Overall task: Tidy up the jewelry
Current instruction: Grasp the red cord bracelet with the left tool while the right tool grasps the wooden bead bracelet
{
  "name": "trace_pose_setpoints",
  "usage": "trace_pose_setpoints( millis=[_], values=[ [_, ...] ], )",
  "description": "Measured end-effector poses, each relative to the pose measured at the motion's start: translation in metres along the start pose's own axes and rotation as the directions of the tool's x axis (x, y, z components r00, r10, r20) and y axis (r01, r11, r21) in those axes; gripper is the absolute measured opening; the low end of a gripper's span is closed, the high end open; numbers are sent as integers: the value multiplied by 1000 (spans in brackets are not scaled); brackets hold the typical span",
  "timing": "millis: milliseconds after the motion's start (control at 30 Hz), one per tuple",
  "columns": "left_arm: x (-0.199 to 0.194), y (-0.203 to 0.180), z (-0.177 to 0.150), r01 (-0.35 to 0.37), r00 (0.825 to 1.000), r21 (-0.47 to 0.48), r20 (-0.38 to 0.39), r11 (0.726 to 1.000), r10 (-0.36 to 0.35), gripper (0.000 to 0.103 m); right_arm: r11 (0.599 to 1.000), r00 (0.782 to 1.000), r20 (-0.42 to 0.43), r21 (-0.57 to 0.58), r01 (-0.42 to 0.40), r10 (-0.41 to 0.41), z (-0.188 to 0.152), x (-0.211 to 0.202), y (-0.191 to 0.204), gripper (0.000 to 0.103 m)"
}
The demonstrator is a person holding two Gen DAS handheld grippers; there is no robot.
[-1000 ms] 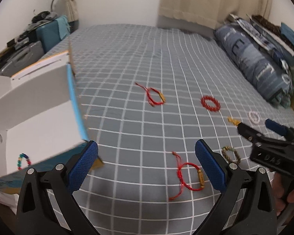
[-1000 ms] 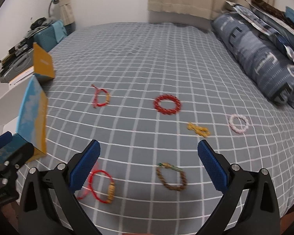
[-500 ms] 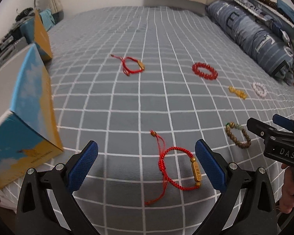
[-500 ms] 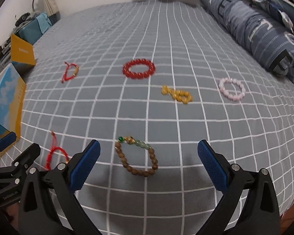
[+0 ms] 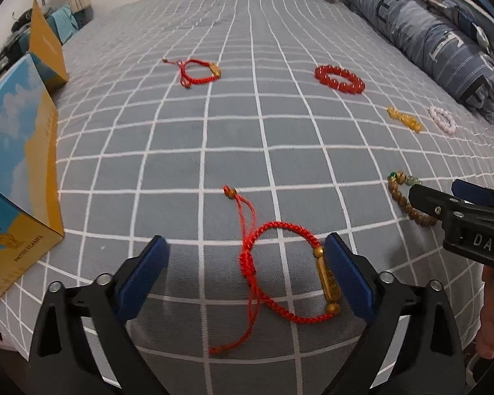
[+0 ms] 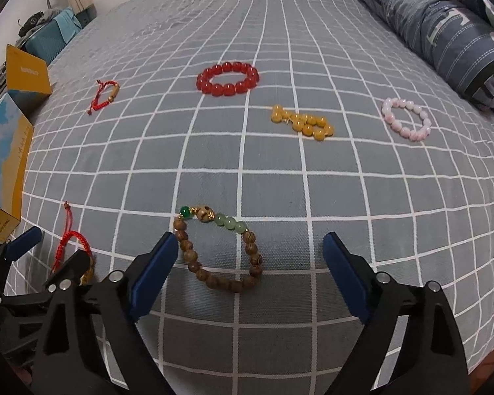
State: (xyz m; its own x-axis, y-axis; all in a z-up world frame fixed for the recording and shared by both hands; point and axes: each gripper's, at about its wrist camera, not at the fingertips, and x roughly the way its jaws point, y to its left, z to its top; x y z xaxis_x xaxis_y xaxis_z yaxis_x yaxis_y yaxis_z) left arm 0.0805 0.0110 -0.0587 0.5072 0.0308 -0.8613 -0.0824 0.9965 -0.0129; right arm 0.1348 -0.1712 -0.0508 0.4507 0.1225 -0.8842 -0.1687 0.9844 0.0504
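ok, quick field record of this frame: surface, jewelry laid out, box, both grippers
surface: grey checked bedsheet
jewelry: two red cord bracelets, wooden bead bracelet, red bead bracelet, yellow bead piece, pink bead bracelet
box: blue-and-yellow box at the sheet's left edge
left gripper: closing, near cord bracelet between the jaws, not gripped
right gripper: closing, wooden bracelet between the jaws, not gripped

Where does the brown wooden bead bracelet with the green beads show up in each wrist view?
Left wrist: wooden bead bracelet at far right, partly behind the right gripper.
Right wrist: bottom centre, between the closing jaws, untouched.
Shared landmark: red bead bracelet.
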Motion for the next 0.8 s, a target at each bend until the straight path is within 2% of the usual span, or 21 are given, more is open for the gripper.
trace_pose_setpoints(
  millis=[67, 133, 300, 467, 567, 667, 700, 733, 800],
  values=[
    [1, -1, -1, 15, 1000, -1, -10, 1000, -15, 84, 1000, 1000, -19, 2, -1, 1, -1, 4, -1, 79],
    [0, -4, -1, 22, 1000, 8, -12, 1000, -22, 74, 1000, 1000, -26, 7, -9, 10, -1, 7, -1, 76],
    [-3, -7, -2, 54, 998, 16, -25, 998, -54, 53, 999, 999, -39, 13, -32, 32, -1, 8, 0, 60],
    [-4, -9, -2, 75, 997, 18, -38, 997, -74, 41, 998, 998, -45, 40, -44, 46, 0, 10, -4, 47],
    [-5, -9, -2, 87, 995, 21, -44, 996, -86, 31, 998, 998, -55, 50, -24, 26, 0, 13, -5, 33],
    [-7, -9, -2, 93, 995, 23, -46, 995, -92, 16, 998, 998, -54, 60, -20, 23, -1, 14, -7, 26],
    [-7, -9, -2, 89, 995, 24, -47, 996, -88, 6, 998, 998, -55, 61, -19, 22, -1, 13, -7, 17],
    [-7, -8, -2, 89, 995, 20, -51, 996, -87, 6, 998, 998, -56, 64, -18, 21, -1, 13, -7, 11],
    [-6, -6, -2, 99, 994, 10, -54, 995, -98, 6, 997, 998, -55, 72, -18, 22, -1, 12, -8, 8]
  ],
)
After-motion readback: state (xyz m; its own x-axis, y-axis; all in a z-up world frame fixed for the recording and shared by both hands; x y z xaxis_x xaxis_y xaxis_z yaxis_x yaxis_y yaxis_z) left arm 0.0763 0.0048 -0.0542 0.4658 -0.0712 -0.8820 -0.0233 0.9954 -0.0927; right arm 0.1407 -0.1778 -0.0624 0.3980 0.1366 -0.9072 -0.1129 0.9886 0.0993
